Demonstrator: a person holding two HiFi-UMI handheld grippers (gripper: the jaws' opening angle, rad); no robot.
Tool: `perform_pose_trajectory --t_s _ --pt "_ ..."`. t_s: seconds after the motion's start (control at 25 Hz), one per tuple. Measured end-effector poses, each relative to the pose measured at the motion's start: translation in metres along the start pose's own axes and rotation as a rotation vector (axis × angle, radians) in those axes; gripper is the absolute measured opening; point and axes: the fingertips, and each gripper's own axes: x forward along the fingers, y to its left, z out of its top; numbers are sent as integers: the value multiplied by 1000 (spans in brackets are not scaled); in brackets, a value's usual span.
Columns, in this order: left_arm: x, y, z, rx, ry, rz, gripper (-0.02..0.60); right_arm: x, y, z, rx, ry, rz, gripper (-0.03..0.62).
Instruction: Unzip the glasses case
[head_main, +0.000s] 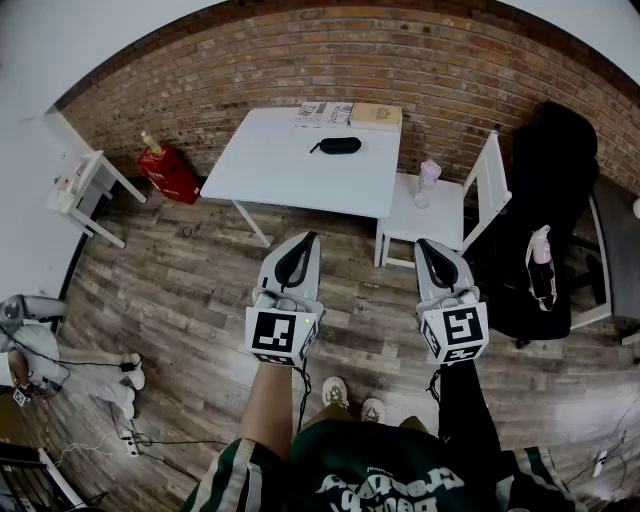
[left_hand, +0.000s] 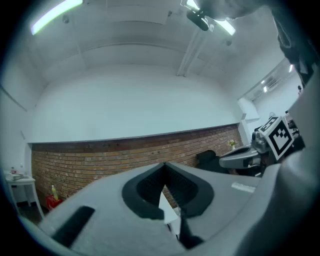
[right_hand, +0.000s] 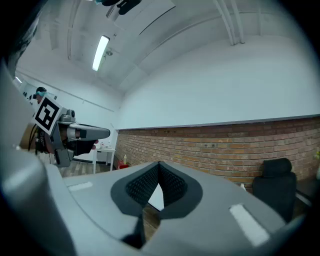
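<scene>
Here I stand on a wood floor (head_main: 190, 300), facing a brick wall (head_main: 300, 50), well back from a white counter (head_main: 270, 175).

At far left is a small white side table (head_main: 88, 185), and beside it a red bag (head_main: 168, 172) leans at the foot of the wall. Next comes the counter. The black case (head_main: 338, 145) lies on it toward the back edge, right of the middle, with a thin loop at its left end. Just behind the case, two flat boxes (head_main: 350, 113) rest against the wall.

In front of me I hold both tools level, side by side and well apart from the case. My left tool (head_main: 305, 245) has its jaws pressed together with nothing between them. My right tool (head_main: 428, 250) is the same, jaws together and empty.

Right of the counter stands a white chair (head_main: 445, 210) with a pale pink bottle (head_main: 428, 180) on its seat. Farthest right is a black chair (head_main: 550, 200).
</scene>
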Motion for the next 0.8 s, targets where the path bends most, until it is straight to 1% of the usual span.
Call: perform_pose_trajectory --t_s 0.12,0.24,0.36,0.52,0.56,0.6,0.68,0.8 --pt "-4 -22 5 -35 -17 -8 5 -18 -7 -6 6 3 7 12" --pt "-6 -33 7 -33 -12 -4 5 -27 -7 -9 37 -1 47 12" --pt "-3 -35 5 -29 -4 8 5 -28 -5 -11 53 -7 84 12" --pt "9 -29 0 -15 -3 38 6 -19 -14 -16 42 -5 70 14" --pt "12 -27 -3 -16 0 44 16 -14 -16 -18 46 -5 67 14" --pt "16 -23 -6 -19 3 46 30 -9 -18 -20 52 -6 64 20" --pt "23 -14 -13 -23 8 46 51 5 -22 -22 67 -12 54 64" --pt "38 6 -22 -26 9 54 62 28 -28 -26 65 -2 46 99"
